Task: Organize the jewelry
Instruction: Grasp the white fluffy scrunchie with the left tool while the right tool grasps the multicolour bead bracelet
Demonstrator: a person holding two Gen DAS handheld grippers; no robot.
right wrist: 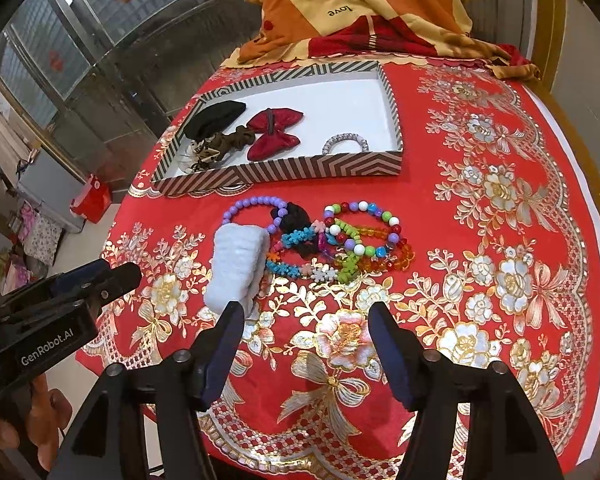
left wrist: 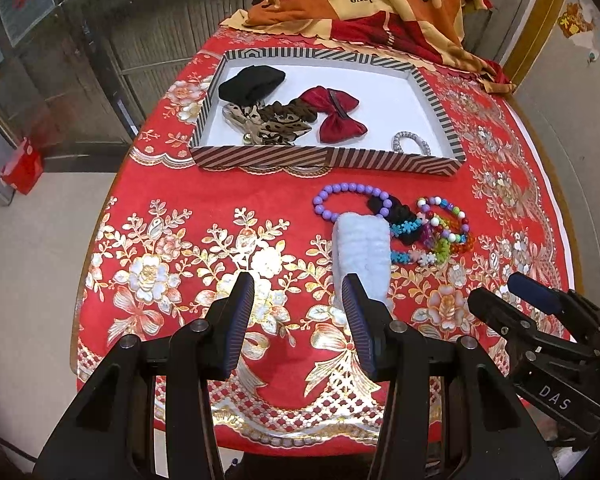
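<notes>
Left wrist view. Left gripper (left wrist: 298,292): jaws apart, nothing between them, above the near edge of the table (left wrist: 172,280), which carries a red cloth with gold flowers. Right gripper (left wrist: 534,298): seen side-on at the near right edge; whether its jaws are apart cannot be told here. Striped tray (left wrist: 260,157): shallow, white floor, towards the far edge. In the tray: black scrunchie (left wrist: 252,84) at its far left corner; leopard-print bow (left wrist: 266,124) and brown scrunchie (left wrist: 296,110) touching it on the near side; red bow (left wrist: 334,114) at the middle; silver hair tie (left wrist: 410,143) against the near right wall. On the cloth, just near of the tray: purple bead bracelet (left wrist: 340,196); pale blue fluffy band (left wrist: 362,252) lying over its near side; a heap of multicoloured bead bracelets (left wrist: 444,228) to the right, touching.

Right wrist view. Right gripper (right wrist: 306,314): jaws wide apart, empty, above the near edge. Left gripper (right wrist: 112,276): at the left edge of the table (right wrist: 500,208), side-on. Striped tray (right wrist: 300,168): same contents, red bow (right wrist: 274,134) and silver hair tie (right wrist: 346,142) plain. Pale blue fluffy band (right wrist: 238,268): just ahead of the right gripper's left finger. Purple bead bracelet (right wrist: 256,206) and multicoloured bead bracelets (right wrist: 360,240): between band and tray. Patterned blanket (right wrist: 360,8): bunched at the far edge.
</notes>
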